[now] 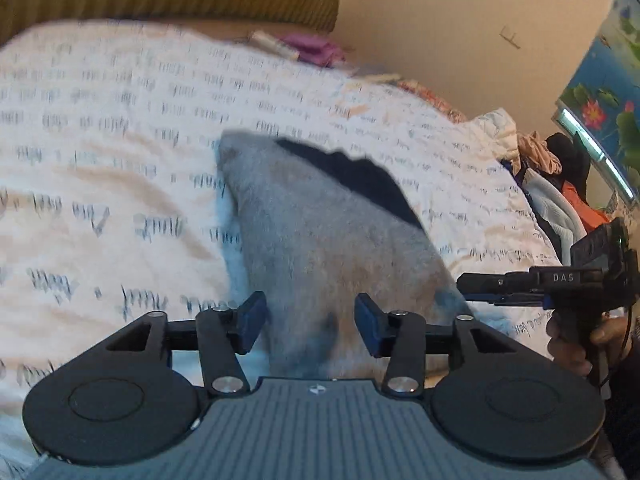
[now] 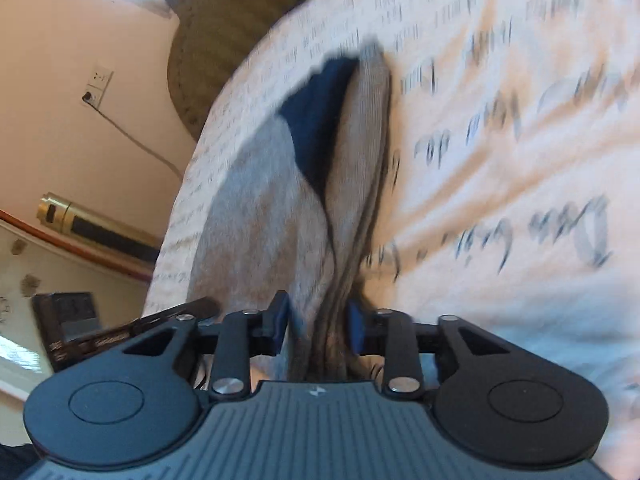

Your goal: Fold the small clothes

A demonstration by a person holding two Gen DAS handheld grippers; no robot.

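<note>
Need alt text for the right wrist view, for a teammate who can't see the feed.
The right gripper is shut on a bunched fold of the grey sock with a navy heel patch, which lies on a white bedsheet printed with script. An olive ribbed cushion sits beyond.

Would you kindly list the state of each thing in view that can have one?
Left tool: open, pads either side of the garment, not clamped.
Right tool: shut on bunched grey fabric.
Grey garment: lying on the bedsheet, partly gathered, dark blue section showing.
Bedsheet: spread out, lightly wrinkled.
Clothes pile: unfolded, heaped at the bed's edge.
</note>
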